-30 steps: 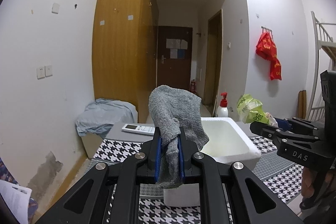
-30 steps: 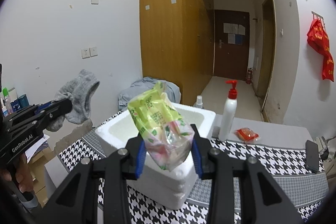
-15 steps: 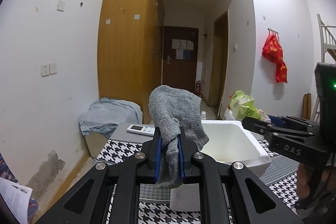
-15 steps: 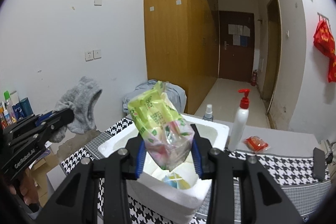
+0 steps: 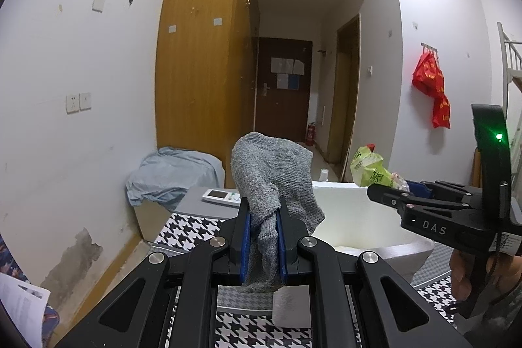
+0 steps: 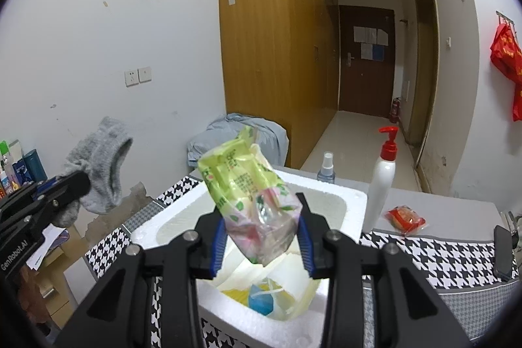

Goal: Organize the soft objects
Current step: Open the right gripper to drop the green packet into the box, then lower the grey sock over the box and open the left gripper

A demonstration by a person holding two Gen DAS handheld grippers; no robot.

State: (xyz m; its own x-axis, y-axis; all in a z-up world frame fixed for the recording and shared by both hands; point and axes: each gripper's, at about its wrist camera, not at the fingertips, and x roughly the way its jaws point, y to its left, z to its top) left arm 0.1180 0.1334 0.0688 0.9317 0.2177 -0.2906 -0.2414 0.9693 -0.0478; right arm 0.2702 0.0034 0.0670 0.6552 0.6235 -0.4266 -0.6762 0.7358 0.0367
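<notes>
My left gripper [image 5: 263, 211] is shut on a grey sock [image 5: 274, 165] and holds it in the air left of a white foam box [image 5: 352, 217]. The sock also shows in the right wrist view [image 6: 101, 158]. My right gripper [image 6: 261, 234] is shut on a green and pink tissue pack [image 6: 251, 188], held over the open foam box [image 6: 355, 201]. The pack also shows in the left wrist view [image 5: 370, 168]. Yellow, blue and white items lie in the box.
A houndstooth cloth [image 6: 440, 253] covers the table. A red-pump white bottle [image 6: 383, 175], a small spray bottle [image 6: 326, 172], a red packet [image 6: 404, 217] and a remote [image 5: 222, 196] stand around the box. A white block [image 5: 292, 305] lies below my left gripper.
My right gripper has moved forward with the tissue pack, from in front of the foam box to over its opening. The left gripper has risen slightly with the sock.
</notes>
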